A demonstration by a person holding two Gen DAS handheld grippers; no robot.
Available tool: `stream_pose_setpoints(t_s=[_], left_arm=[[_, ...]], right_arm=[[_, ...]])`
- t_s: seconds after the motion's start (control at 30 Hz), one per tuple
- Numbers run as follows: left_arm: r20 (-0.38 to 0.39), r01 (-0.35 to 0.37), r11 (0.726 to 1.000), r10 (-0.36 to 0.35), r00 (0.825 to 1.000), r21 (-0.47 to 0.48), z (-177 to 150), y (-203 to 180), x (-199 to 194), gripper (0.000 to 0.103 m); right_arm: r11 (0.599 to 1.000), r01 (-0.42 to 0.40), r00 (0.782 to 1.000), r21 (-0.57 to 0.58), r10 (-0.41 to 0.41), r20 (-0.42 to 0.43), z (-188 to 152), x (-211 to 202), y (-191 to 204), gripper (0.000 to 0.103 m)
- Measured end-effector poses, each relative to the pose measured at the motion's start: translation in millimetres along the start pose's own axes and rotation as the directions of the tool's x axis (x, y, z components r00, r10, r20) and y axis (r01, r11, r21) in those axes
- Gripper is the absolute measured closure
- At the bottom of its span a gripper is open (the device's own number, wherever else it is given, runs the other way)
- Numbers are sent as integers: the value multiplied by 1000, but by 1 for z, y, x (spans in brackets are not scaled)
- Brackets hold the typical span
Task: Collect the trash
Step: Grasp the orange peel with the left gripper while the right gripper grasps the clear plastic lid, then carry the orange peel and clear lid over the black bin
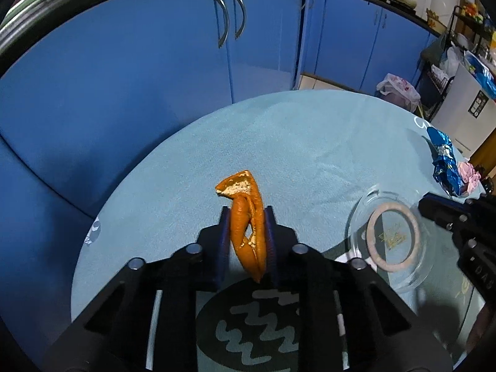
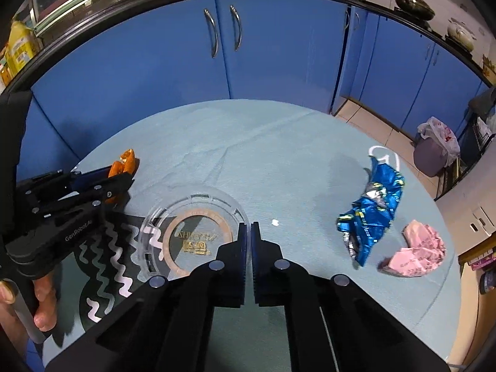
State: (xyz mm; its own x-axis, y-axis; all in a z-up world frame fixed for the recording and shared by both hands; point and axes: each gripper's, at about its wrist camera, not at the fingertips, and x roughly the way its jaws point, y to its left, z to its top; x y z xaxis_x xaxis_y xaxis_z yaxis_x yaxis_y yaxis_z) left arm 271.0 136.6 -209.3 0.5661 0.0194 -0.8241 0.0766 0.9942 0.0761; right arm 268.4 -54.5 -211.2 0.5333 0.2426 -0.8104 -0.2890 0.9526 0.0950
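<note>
While the left tongs (image 1: 247, 232) pinch an orange peel (image 1: 248, 226) between their blue pads, the peel's long axis runs along the fingers, its broad torn end pointing forward past the fingertips and its narrow tip pointing back toward the camera. It appears lifted off the round blue surface (image 1: 294, 142). The right tongs (image 2: 249, 232) are pressed together with nothing between them, hovering over the near rim of a clear glass dish (image 2: 192, 235).

From the left wrist view the peel's pale inner side shows, and the dish (image 1: 392, 238) lies to the right, with the right tongs' black body at the frame edge. From the right wrist view only the peel's forward end (image 2: 125, 161) sticks out beyond the left tongs (image 2: 119, 173), but the whole blue foil wrapper (image 2: 372, 207) and pink crumpled paper (image 2: 418, 251) are seen lying just beside each other on the surface, well right of the dish, along with a small white crumb (image 2: 274, 223).
</note>
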Motion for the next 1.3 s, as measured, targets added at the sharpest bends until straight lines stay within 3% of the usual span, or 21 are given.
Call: stream_pose_setpoints(t_s=[0.3,0.57,0.97,1.3], left_arm=[[35,-13,1000,12,999,22,-6,-12,-28,85],[82,6,997,-12,997,71,-3,-47,-63,85],[128,50,982,-74,989,181,-6,-129,-108,85],[131,88,953,-131,983,289,-15,-207,-132,85]], right_arm=[[1000,28,998,2,-28,62,-3,-43,-8,100],[998,53,993,33,-57,108,-20,-86,-30,100],[988,103,979,111,-120,165,-56,-152,-79,100],[970,144,963,197,-183,198,-98,-198,-128,100]])
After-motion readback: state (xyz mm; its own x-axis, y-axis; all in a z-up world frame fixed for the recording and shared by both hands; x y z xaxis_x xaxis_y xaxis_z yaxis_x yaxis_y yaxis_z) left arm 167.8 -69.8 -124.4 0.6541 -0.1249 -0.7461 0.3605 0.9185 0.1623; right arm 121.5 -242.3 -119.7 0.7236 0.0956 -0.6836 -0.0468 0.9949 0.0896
